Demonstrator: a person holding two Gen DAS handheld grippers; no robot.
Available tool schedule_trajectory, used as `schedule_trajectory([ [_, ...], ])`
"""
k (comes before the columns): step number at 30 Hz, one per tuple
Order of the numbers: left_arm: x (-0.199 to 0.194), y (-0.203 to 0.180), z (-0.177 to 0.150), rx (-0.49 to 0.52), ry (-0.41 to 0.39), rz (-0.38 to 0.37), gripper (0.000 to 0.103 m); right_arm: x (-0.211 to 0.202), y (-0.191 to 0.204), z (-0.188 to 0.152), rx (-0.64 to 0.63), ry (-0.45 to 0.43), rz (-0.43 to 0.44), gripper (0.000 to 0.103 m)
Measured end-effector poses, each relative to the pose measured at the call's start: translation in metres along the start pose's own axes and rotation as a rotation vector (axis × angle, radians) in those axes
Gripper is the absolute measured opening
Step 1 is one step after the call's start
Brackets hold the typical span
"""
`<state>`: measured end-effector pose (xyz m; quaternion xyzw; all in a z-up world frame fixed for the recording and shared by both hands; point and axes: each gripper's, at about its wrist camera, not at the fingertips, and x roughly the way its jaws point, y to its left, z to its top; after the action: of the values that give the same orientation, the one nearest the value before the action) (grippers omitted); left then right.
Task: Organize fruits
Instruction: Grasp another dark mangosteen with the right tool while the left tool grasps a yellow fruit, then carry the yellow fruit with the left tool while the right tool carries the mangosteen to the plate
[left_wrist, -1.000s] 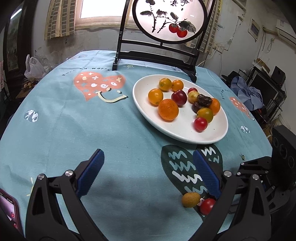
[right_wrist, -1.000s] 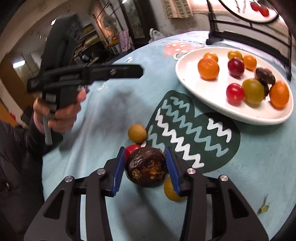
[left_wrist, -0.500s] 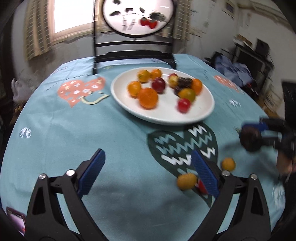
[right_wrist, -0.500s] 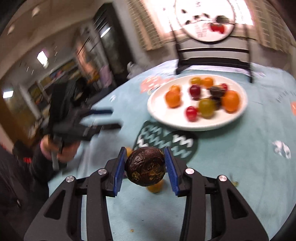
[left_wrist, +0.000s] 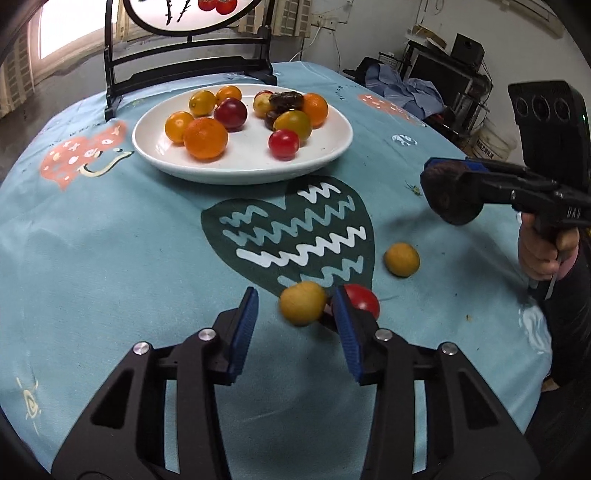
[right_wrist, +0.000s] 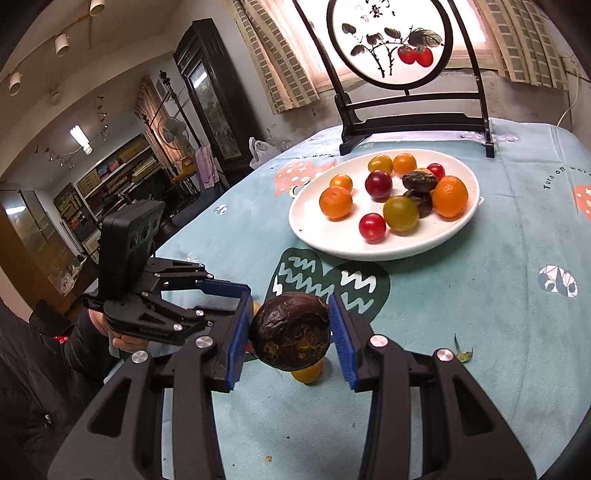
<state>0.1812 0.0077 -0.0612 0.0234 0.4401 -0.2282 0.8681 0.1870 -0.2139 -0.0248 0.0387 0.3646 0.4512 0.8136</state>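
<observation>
Tablecloth (right_wrist: 517, 229) reads "Turn off"; right claw (left_wrist: 448, 184) handle "DAS".

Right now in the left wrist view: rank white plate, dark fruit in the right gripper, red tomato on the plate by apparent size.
1. white plate, clearly largest.
2. dark fruit, clamped in the right gripper above the table; its nearness to the camera is unclear, which may inflate it.
3. red tomato, smallest.

left claw (left_wrist: 291, 332): black frame, blue ribbed pads, silver screws | right claw (right_wrist: 291, 334): same | dark sleeves
</observation>
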Motion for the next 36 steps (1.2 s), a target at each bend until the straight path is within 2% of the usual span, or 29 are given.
schedule_trajectory([
  [2, -0.002, 0.003, -0.002, -0.013, 0.004, -0.027, 0.042, 0.0, 0.0, 0.0, -0.002, 0.001, 0.0, 0.043],
  [8, 0.008, 0.008, 0.004, -0.047, 0.022, -0.013, 0.043, 0.002, 0.003, 0.0, -0.008, 0.011, -0.001, 0.043],
  [11, 0.01, 0.001, 0.006, -0.021, 0.022, 0.003, 0.038, 0.004, 0.004, 0.0, -0.01, 0.016, -0.007, 0.043],
  [13, 0.009, 0.002, 0.005, -0.038, 0.033, -0.011, 0.028, 0.003, 0.004, 0.0, -0.009, 0.015, -0.008, 0.043],
  [14, 0.007, 0.001, 0.004, -0.043, 0.037, -0.022, 0.026, 0.003, 0.004, 0.0, -0.008, 0.015, -0.009, 0.043],
  [21, 0.011, 0.001, 0.008, -0.061, 0.033, -0.016, 0.026, 0.004, 0.007, 0.0, -0.023, 0.022, -0.013, 0.043],
  [29, -0.004, -0.006, 0.01, -0.061, -0.029, 0.048, 0.026, 0.001, 0.008, 0.002, -0.02, 0.007, -0.012, 0.043],
  [36, -0.023, -0.006, 0.033, -0.051, -0.108, 0.125, 0.026, -0.001, 0.009, 0.016, -0.011, -0.034, -0.018, 0.043],
])
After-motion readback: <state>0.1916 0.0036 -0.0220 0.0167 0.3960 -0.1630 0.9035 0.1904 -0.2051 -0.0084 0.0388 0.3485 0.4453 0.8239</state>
